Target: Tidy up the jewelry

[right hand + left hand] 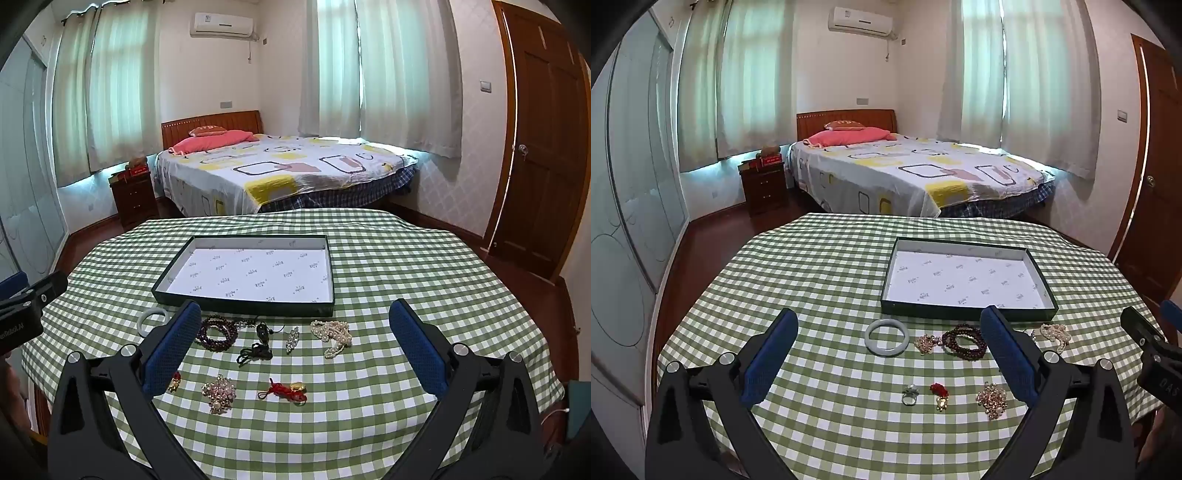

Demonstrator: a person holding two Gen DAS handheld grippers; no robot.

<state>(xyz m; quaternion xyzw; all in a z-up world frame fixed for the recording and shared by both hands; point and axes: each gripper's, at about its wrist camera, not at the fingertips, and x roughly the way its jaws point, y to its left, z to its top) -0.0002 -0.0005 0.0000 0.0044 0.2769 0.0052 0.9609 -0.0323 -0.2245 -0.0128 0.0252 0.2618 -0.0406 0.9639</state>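
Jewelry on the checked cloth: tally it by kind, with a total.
Bangle: 1
Bead bracelet: 1
Pearl strand: 1
Ring: 1
Red-knot charms: 2
Brooches: 3
Black cord pendant: 1
Total: 10

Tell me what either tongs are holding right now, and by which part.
Nothing. Left tongs and right tongs are both open above the table, all jewelry lying loose.

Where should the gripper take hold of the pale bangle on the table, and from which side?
Probably grip the pale bangle across its near rim, one finger inside the hole and one outside, coming down from above. It lies flat on the checked cloth, so no edge stands up for a side approach.
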